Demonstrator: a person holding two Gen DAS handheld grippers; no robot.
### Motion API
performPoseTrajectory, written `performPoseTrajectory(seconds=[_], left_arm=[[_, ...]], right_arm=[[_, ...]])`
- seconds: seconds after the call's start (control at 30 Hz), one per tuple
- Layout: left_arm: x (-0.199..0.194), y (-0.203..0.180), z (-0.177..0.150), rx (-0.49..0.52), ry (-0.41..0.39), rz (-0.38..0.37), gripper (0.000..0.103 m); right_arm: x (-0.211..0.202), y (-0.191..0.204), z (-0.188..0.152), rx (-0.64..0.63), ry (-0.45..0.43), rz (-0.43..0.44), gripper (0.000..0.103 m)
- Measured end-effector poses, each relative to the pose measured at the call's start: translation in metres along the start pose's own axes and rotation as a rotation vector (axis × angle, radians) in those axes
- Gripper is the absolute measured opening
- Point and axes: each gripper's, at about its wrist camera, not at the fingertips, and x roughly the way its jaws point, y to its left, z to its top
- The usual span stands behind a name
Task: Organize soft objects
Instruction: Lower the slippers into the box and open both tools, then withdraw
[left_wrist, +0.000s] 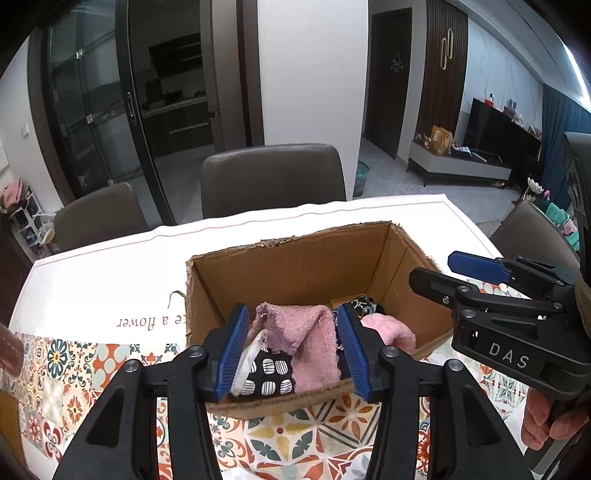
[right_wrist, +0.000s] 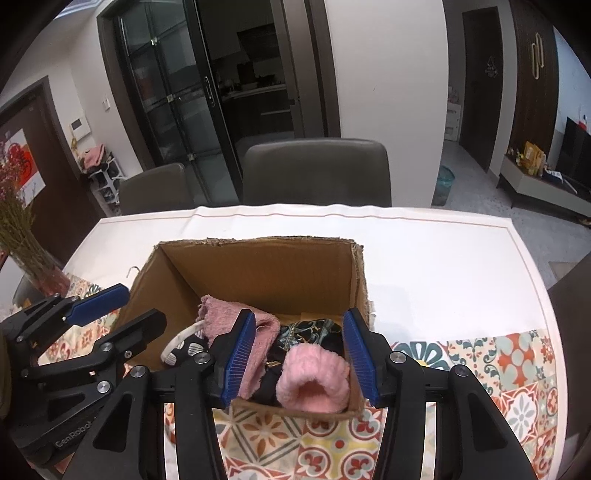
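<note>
left tool (left_wrist: 293, 354) agape, right tool (right_wrist: 299, 360) agape

Both wrist views close, angled down; share cardboard box (left_wrist: 295, 266).

Towel (left_wrist: 295, 332) and fluffy sock (right_wrist: 314, 380) lie in box (left_wrist: 295, 266) on table (right_wrist: 424, 266).

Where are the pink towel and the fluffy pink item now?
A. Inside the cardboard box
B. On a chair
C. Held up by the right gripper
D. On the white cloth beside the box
A: the pink towel and fluffy pink item lie inside the cardboard box.
</note>
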Motion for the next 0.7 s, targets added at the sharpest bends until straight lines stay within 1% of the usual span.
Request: performPoseTrajectory(seconds=[0.33, 0.43, 0.5, 0.53, 0.57, 0.7], left_arm=[[-0.04, -0.011, -0.014, -0.01, -0.061, -0.001, 0.057], [-0.048, -0.016, -0.019, -0.009, -0.071, -0.004, 0.057], [-0.054, -0.02, -0.024, -0.006, -0.074, 0.002, 0.057], [-0.057, -0.021, -0.026, -0.001, -0.076, 0.004, 0.057], [-0.06, -0.023, -0.03, 0.001, -0.078, 0.008, 0.057], [-0.068, -0.029, -0.041, 0.002, -0.077, 0.025, 0.058]], right_arm=[[-0.042, 0.002, -0.01, 0.001, -0.07, -0.021, 0.051], [-0.054, 0.001, -0.014, 0.007, -0.088, -0.025, 0.051], [-0.061, 0.0, -0.017, 0.009, -0.097, -0.027, 0.054], [-0.065, 0.0, -0.019, 0.01, -0.102, -0.029, 0.058], [-0.068, 0.0, -0.02, 0.011, -0.105, -0.031, 0.06], [-0.08, -0.001, -0.031, 0.006, -0.131, -0.055, 0.061]])
